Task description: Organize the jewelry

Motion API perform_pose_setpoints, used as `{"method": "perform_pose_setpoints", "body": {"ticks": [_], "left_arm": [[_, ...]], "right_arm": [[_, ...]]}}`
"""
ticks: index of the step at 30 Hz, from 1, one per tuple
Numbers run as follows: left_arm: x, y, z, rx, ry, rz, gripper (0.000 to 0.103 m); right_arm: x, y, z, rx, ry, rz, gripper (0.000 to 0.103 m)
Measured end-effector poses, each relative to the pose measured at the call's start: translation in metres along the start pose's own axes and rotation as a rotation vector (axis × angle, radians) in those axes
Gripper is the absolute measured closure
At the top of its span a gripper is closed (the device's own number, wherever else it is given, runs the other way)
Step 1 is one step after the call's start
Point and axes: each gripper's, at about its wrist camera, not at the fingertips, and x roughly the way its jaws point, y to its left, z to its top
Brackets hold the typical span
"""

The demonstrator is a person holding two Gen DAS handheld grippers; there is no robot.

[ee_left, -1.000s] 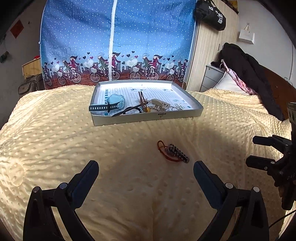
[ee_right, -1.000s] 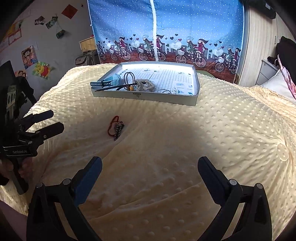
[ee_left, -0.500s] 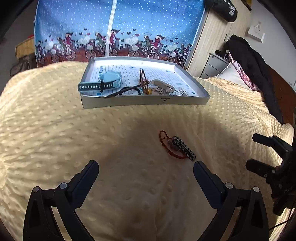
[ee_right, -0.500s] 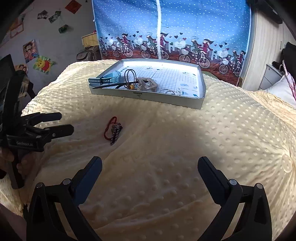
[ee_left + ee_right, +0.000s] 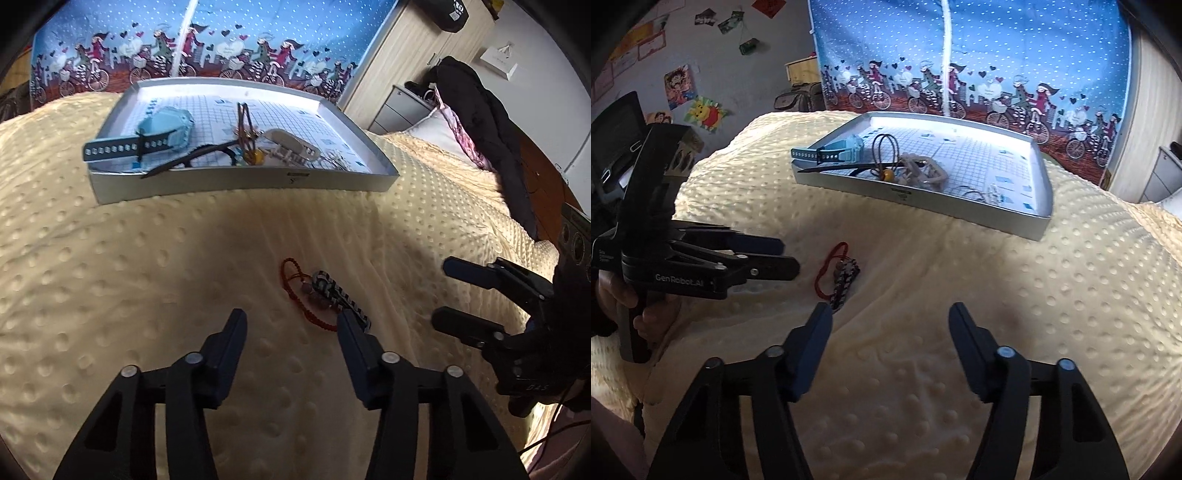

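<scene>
We have both tools spread wide and empty. The left gripper [image 5: 290,321] sits nearest the bracelets [image 5: 325,295] — a red cord and a black-and-white band tangled together on the blanket [image 5: 110,280], well short of the tray [image 5: 240,181]. They lie just ahead and slightly right of its opening, the right fingertip [image 5: 351,325] nearly at the band's near end. The band's long axis runs diagonally, far-left to near-right. Our right gripper [image 5: 890,321] has them off to its left.

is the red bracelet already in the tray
No, the red bracelet lies on the yellow blanket in front of the tray, not inside it.
</scene>
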Motion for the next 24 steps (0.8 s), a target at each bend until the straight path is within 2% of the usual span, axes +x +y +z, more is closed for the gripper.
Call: {"method": "perform_pose_setpoints", "body": {"ticks": [3, 7, 14, 17, 24], "left_arm": [[0.007, 0.000, 0.003, -0.005, 0.030, -0.032, 0.067], [0.018, 0.005, 0.005, -0.038, 0.071, -0.062, 0.074], [0.040, 0.021, 0.013, -0.157, 0.131, -0.124, 0.083], [0.047, 0.020, 0.016, -0.157, 0.151, -0.096, 0.091], [0.059, 0.010, 0.022, -0.107, 0.168, -0.017, 0.100]], "right_arm": [[0.010, 0.009, 0.001, -0.027, 0.012, 0.040, 0.067], [0.020, 0.019, -0.001, -0.067, 0.037, 0.085, 0.076], [0.036, 0.022, -0.003, -0.065, 0.080, 0.131, 0.077], [0.045, 0.022, -0.003, -0.061, 0.096, 0.136, 0.077], [0.051, 0.018, -0.004, -0.035, 0.104, 0.109, 0.077]]}}
